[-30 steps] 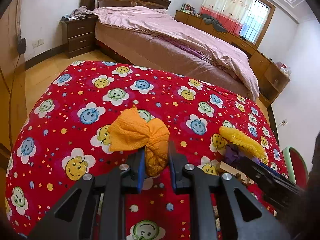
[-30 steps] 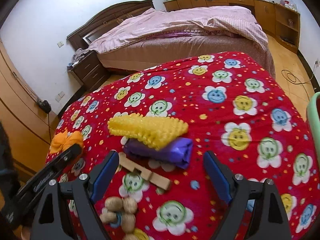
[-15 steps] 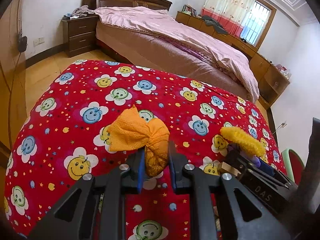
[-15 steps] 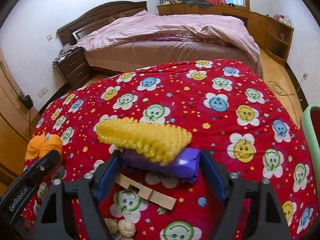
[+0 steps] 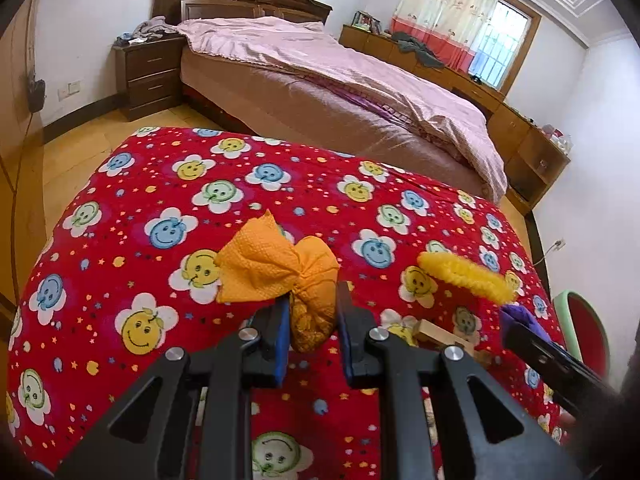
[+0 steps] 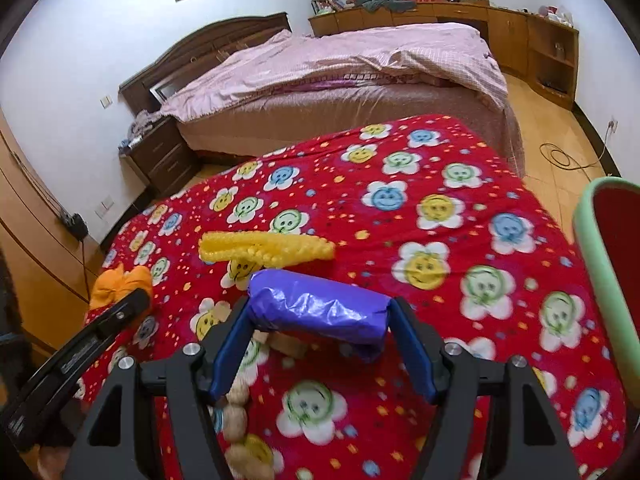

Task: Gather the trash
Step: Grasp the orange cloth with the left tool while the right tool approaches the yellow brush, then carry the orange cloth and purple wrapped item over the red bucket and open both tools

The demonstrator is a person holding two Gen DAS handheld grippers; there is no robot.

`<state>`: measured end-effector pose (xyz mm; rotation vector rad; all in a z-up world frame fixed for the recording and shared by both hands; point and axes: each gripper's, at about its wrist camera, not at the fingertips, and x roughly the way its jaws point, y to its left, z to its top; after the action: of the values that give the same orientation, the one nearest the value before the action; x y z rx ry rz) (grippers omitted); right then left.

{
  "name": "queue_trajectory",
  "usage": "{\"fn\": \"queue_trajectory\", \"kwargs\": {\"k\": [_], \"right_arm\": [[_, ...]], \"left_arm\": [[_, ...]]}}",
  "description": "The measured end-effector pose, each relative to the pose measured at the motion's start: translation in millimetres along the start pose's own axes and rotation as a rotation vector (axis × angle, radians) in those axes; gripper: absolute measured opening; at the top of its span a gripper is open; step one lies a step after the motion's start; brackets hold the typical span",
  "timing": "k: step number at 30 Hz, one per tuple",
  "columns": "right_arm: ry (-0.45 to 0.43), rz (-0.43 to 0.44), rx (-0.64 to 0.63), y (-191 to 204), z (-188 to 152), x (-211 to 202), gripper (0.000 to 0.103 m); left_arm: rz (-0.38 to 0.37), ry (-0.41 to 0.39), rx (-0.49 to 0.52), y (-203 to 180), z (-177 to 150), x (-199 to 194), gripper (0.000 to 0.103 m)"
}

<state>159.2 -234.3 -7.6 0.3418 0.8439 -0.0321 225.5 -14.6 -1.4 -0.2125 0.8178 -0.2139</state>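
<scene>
Left gripper [image 5: 313, 312] pinches orange wad [image 5: 280, 268] above red quilt [image 5: 160, 184]. Right gripper [image 6: 320, 320], jaws just closing, clamps purple roll [image 6: 320, 308]; yellow piece [image 6: 264, 248] at 11 o'clock. Green-rimmed bin [image 6: 600, 264] at 3 o'clock, contents unseen.

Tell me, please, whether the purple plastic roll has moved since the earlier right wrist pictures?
Yes. The purple plastic roll has come out from under the yellow knobbly piece and off the red smiley blanket, toward the camera, gripped end to end by the just-closing right gripper.

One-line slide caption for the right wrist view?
Right gripper fingers clamp a purple wrapped roll above the red smiley cloth; yellow bumpy piece lies beyond.
</scene>
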Motion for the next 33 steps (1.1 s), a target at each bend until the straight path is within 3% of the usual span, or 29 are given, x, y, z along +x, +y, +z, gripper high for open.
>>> {"fn": "queue_trajectory", "kwargs": {"k": [11, 33], "right_arm": [[-0.054, 0.015, 0.010, -34.3, -16.9, -61.6, 0.071], [-0.159, -0.005, 0.151, -121.7, -53.9, -148.3, 0.071]], "left_arm": [[-0.055, -0.002, 0.060, -37.5, -2.7, -20.7, 0.020], [-0.205, 0.030, 0.224, -141.0, -48.9, -67.4, 0.020]]}}
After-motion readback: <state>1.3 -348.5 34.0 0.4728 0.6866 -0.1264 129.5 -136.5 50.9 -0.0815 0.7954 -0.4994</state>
